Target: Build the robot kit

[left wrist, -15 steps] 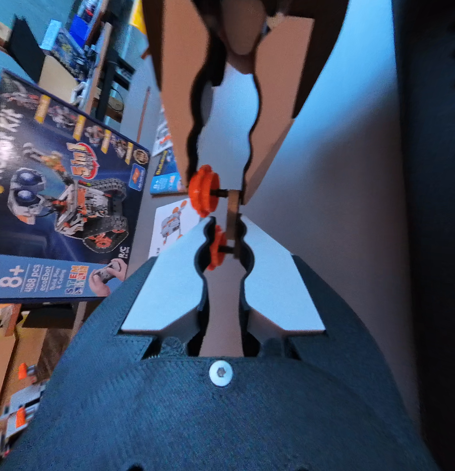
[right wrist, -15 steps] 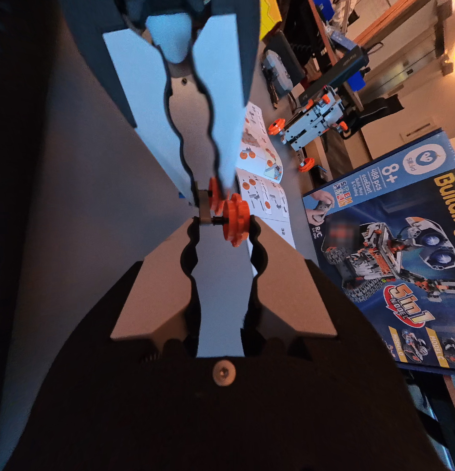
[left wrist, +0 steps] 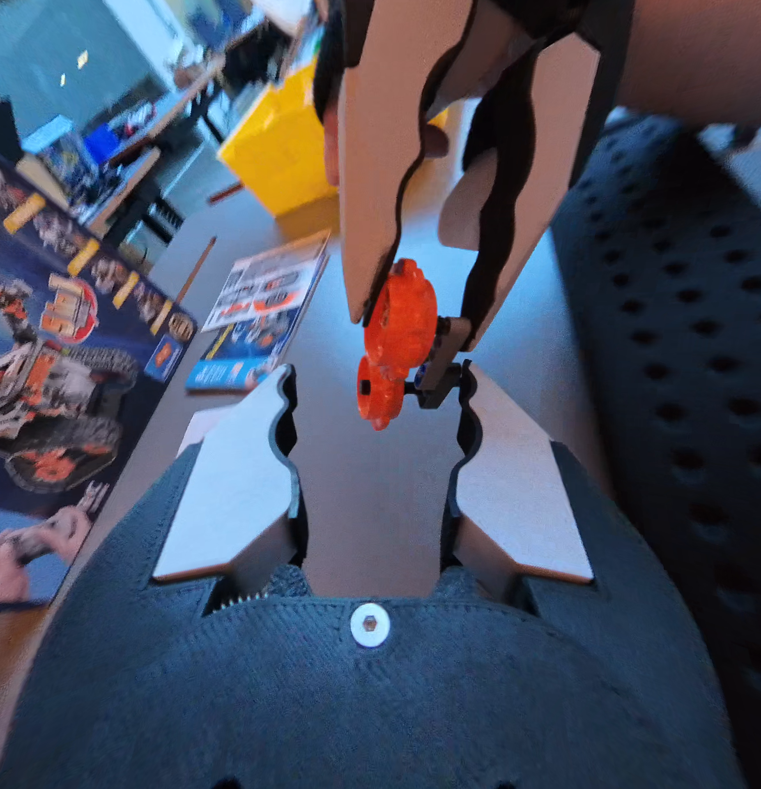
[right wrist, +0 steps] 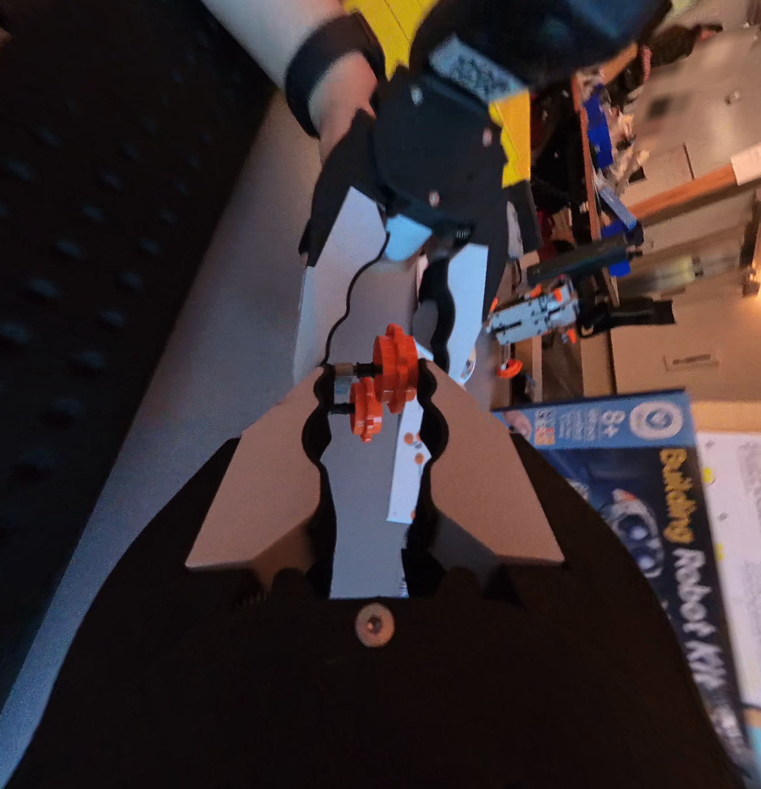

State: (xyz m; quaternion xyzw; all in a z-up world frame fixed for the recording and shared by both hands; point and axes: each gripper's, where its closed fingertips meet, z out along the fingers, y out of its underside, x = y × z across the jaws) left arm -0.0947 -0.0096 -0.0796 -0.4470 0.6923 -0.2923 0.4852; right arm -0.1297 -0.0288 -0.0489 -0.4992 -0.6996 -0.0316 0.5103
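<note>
The right gripper (right wrist: pixel 372 375) pinches a small gear assembly (right wrist: pixel 380 384) between its fingertips, held above the grey table (left wrist: pixel 370 491): two orange gears on black axles through a short grey beam. The left gripper (left wrist: pixel 376 375) stands with fingers spread wide, its right fingertip just beside the beam and gripping nothing. A printed kit box (left wrist: pixel 63 363) and instruction booklet (left wrist: pixel 259 316) lie on the table nearby.
</note>
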